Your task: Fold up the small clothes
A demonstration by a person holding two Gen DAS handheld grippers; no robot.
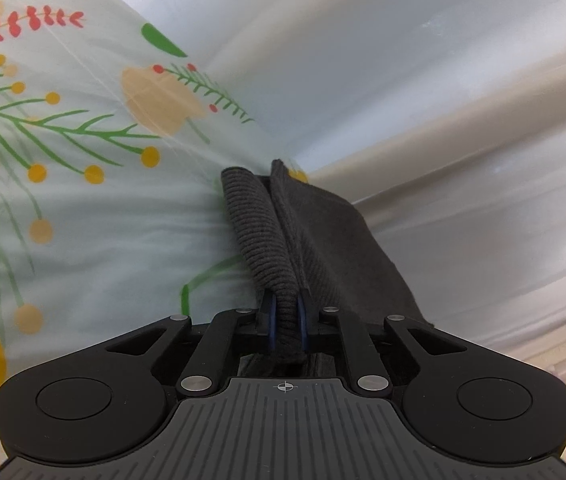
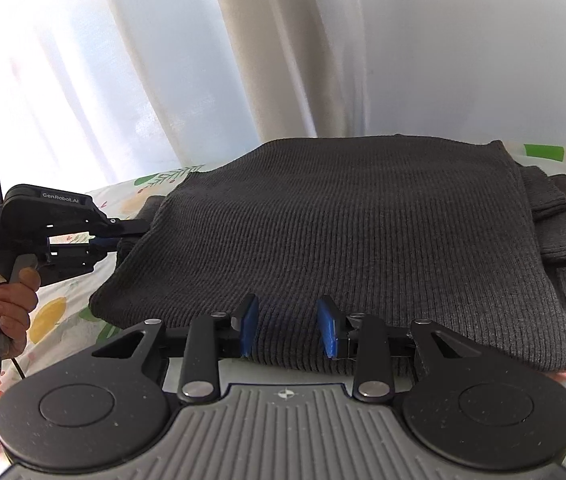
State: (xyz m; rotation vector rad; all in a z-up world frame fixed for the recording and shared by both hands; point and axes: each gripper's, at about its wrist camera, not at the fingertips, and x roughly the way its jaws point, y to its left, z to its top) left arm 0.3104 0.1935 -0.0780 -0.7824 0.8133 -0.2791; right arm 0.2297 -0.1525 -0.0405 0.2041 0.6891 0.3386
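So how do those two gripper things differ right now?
The left gripper is shut, its fingers pinching a fold of the dark ribbed sweater; the right gripper is open and holds nothing. The left one grips the sweater's side edge; the right one hovers at its near edge. Both have blue pads and black linkages.

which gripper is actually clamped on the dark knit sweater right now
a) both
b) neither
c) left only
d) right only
c) the left gripper has its blue pads pinched on a fold of the dark knit sweater, while the right gripper sits at the near edge with its jaws spread and nothing between them.
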